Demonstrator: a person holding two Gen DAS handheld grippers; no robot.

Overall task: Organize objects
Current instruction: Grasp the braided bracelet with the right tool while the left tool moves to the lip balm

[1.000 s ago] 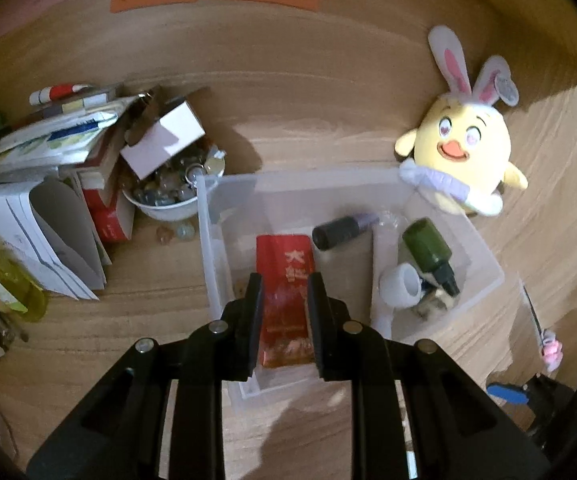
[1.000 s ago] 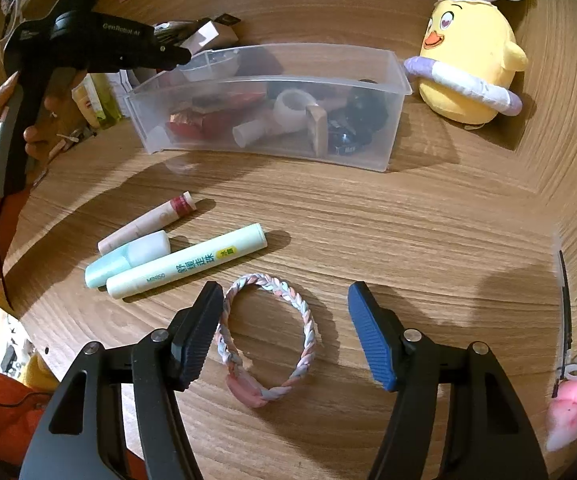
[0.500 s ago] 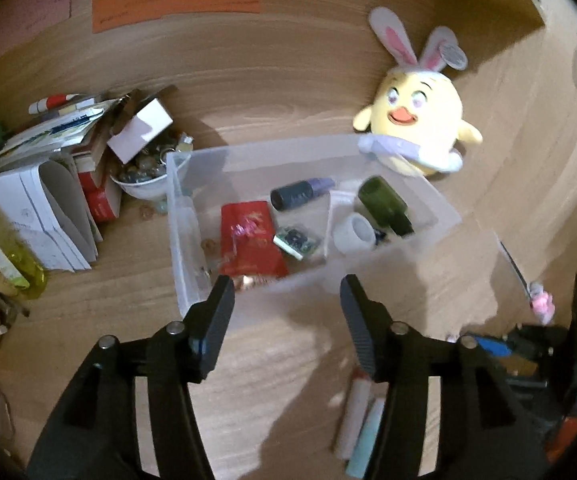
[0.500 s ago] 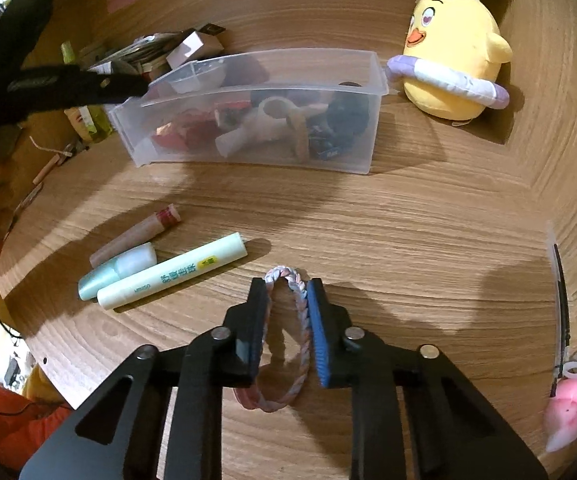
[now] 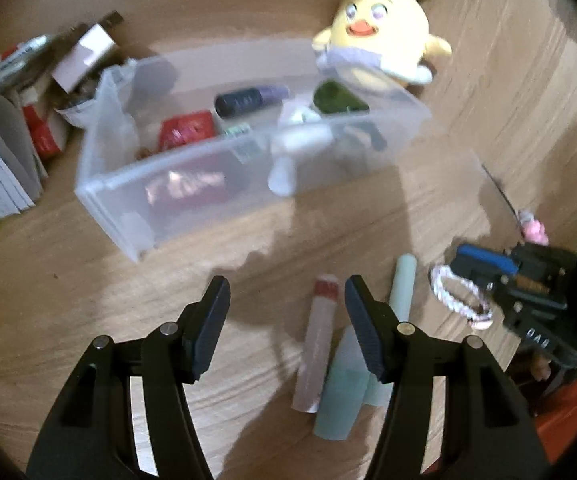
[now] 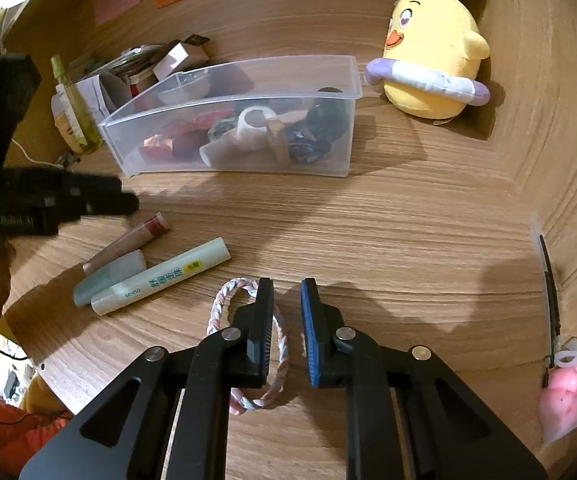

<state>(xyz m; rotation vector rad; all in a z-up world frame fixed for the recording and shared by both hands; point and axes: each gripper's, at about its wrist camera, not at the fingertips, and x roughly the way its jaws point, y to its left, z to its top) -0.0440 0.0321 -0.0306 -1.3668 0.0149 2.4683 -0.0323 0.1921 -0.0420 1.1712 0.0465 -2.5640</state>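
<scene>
Nearest, in the right wrist view: right claw [image 6: 287, 292] low over the wooden table [image 6: 408, 240], narrowed to a slim gap and not clamped. Pink-and-white braided bracelet [image 6: 284, 350] flat on the table beneath, one strand in that gap beside the black finger, clear of the blue pad; rest of the loop out to the left, partly hidden under that finger.

Left of it, three tubes side by side: pale green marker with printed label [image 6: 160, 280], stubby mint tube [image 6: 108, 276], pinkish tube with dark red cap [image 6: 128, 242]. Above them, left claw [image 5: 286, 296], spread wide and empty, the red-capped tube just inside its right finger.

Off to the right, black hair clip with pink charm [image 6: 564, 396].

Further back, clear plastic bin [image 6: 248, 98] holding a white tape roll [image 6: 254, 126], red foil packet [image 6: 160, 144], dark bottles [image 6: 328, 120] and a small wooden piece [image 6: 276, 140].

Beside the bin's right end, yellow chick plush with bunny ears [image 6: 428, 68].
</scene>
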